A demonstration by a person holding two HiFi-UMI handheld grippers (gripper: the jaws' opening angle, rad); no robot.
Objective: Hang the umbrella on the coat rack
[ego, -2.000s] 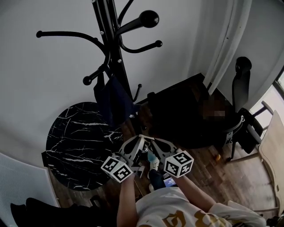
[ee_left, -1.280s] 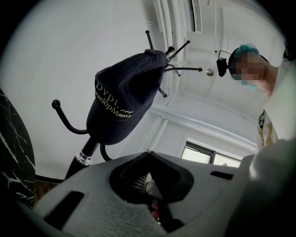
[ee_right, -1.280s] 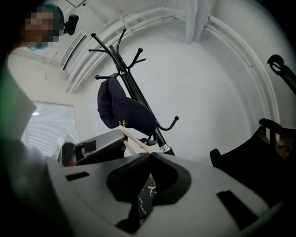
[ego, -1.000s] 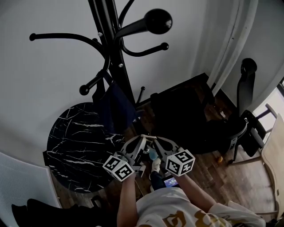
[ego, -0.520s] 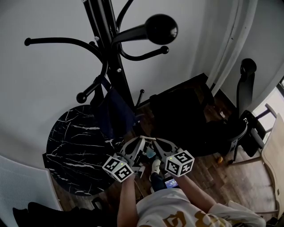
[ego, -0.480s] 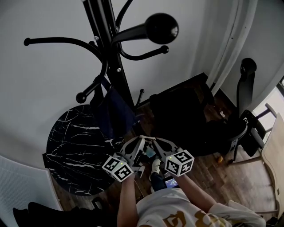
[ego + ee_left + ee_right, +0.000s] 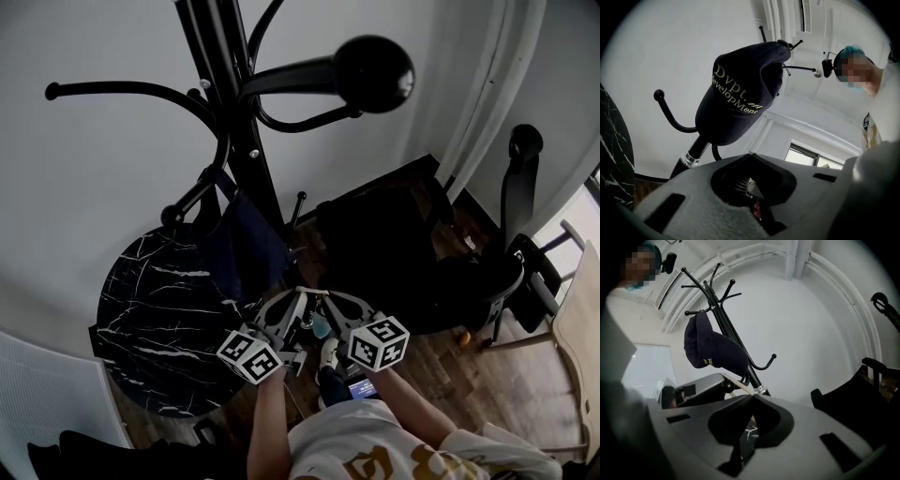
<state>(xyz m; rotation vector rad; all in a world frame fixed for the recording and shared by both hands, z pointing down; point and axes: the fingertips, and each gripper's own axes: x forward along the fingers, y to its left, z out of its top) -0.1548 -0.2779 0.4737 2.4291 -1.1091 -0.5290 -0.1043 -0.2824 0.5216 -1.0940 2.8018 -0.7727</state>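
Umbrella [image 7: 242,246], navy, hanging from low rack [image 7: 247,141] hook, 11 o'clock of both claws; left claw [image 7: 297,294] and right claw [image 7: 327,299] closed, empty; hanging apparently done.

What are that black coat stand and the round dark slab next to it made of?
The coat stand is probably painted metal: its thin curved arms and ball tips are glossy black. The round slab looks like black marble or a marble-look surface, judging by the white veins; I cannot tell which.
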